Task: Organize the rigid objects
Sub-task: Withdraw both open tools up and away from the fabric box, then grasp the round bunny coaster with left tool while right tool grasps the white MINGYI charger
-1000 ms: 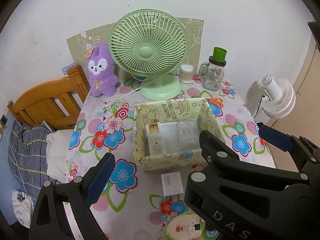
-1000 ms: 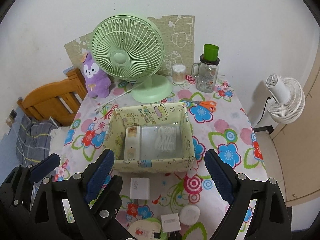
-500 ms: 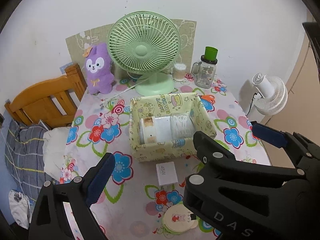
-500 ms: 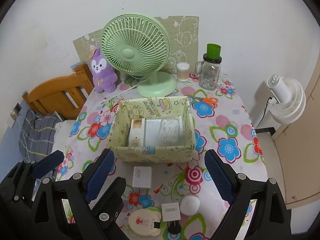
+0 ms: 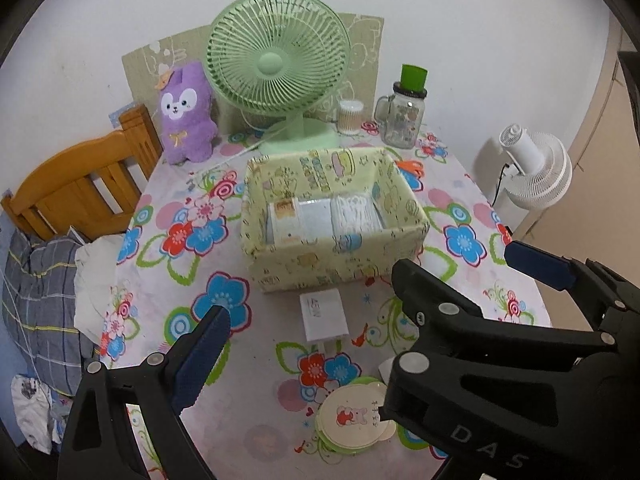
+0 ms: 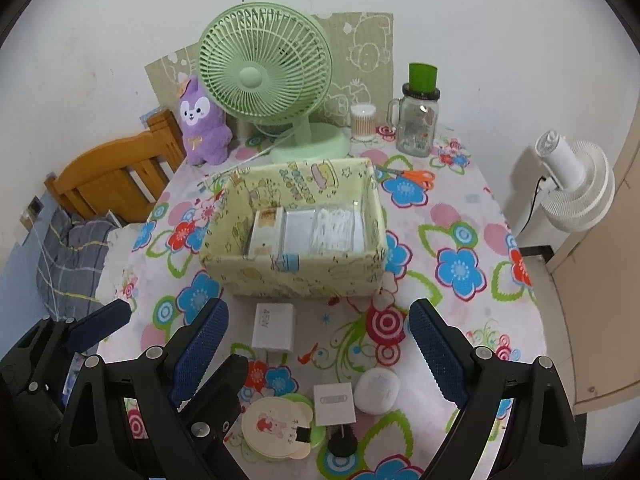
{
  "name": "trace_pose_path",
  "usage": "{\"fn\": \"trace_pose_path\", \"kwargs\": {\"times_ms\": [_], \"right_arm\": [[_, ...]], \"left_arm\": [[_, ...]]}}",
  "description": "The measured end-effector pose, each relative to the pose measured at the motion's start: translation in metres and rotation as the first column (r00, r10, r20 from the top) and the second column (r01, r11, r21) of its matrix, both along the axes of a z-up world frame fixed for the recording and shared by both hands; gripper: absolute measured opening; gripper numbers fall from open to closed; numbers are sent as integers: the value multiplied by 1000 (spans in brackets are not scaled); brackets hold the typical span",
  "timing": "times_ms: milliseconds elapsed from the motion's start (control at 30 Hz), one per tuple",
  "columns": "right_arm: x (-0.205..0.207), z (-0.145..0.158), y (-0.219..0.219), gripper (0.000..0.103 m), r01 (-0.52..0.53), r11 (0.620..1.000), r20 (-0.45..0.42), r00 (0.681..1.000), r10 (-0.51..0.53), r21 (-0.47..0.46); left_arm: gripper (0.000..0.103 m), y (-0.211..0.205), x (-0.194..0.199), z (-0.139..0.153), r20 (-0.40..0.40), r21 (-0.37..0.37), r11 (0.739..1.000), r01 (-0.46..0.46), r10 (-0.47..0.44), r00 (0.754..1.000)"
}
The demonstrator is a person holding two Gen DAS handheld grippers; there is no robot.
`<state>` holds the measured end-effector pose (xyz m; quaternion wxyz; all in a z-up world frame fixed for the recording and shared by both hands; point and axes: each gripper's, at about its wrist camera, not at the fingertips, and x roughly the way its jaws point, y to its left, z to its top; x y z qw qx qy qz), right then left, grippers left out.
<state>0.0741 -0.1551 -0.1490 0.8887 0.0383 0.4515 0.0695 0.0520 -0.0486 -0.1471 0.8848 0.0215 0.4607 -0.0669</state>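
White charger block lies on the bench just before the yellow box's near wall, long axis toward the box. Right claw, open and empty, frames it; left claw, also open, hovers equally near.

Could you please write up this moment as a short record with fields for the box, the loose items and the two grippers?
surface: table with floral cloth
box: open-topped, yellow; holds flat packets side by side
loose items in front of box: white charger, small white adapter, white oval case, round bear-print mirror
left gripper: open, empty
right gripper: open, empty, above the loose items
behind box: green fan, glass jar
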Motion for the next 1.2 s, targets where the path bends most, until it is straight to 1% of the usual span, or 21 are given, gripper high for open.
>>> {"fn": "trace_pose_path", "kwargs": {"times_ms": [200, 333, 633, 733, 800, 1033, 1100, 1200], "right_arm": [[-9, -24, -6, 94, 18, 1000, -31, 999, -18, 3], [-13, -41, -9, 94, 31, 999, -65, 997, -30, 12], [-24, -73, -9, 91, 46, 999, -99, 994, -47, -15], [-26, -83, -10, 88, 50, 999, -115, 992, -52, -19], [-27, -90, -11, 80, 51, 998, -128, 990, -53, -21], [-32, -115, -18, 75, 88, 996, -190, 977, -93, -31], [-33, -119, -18, 72, 88, 996, -199, 976, -93, -34], [-34, -126, -16, 70, 75, 997, -219, 972, -81, -35]], "left_arm": [[97, -6, -7, -24, -34, 6, 1000, 23, -23, 999], [97, -5, -11, -38, -57, -14, 1000, 27, -28, 998], [97, -6, -18, -71, -103, -21, 999, 33, -35, 994], [97, -7, -19, -82, -126, -28, 999, 31, -34, 991], [97, -7, -21, -90, -140, -30, 999, 31, -35, 990], [96, -11, -22, -111, -176, -34, 999, 42, -48, 983], [95, -13, -23, -115, -187, -39, 998, 45, -51, 981], [90, -16, -23, -123, -208, -45, 998, 47, -56, 977]]}}
